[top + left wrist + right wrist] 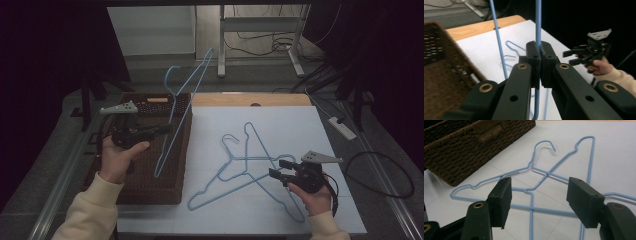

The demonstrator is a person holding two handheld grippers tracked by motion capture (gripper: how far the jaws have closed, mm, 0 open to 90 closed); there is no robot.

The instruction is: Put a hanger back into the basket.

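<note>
My left gripper point(167, 128) is shut on a blue wire hanger point(189, 95) and holds it up on end above the brown wicker basket point(150, 187). In the left gripper view the jaws pinch the hanger's wire point(538, 22). Two more blue hangers point(245, 165) lie crossed on the white board point(295, 125). My right gripper point(278, 168) hovers open just right of them. In the right gripper view its jaws stand wide apart above the crossed hangers point(534, 170), with the basket point(461, 150) at upper left.
A wooden tabletop edge point(250, 99) shows behind the board. A white power strip point(343, 127) and black cables point(380, 175) lie at the right. A metal frame leg point(221, 45) stands at the back. The right hand's gripper point(584, 53) appears in the left gripper view.
</note>
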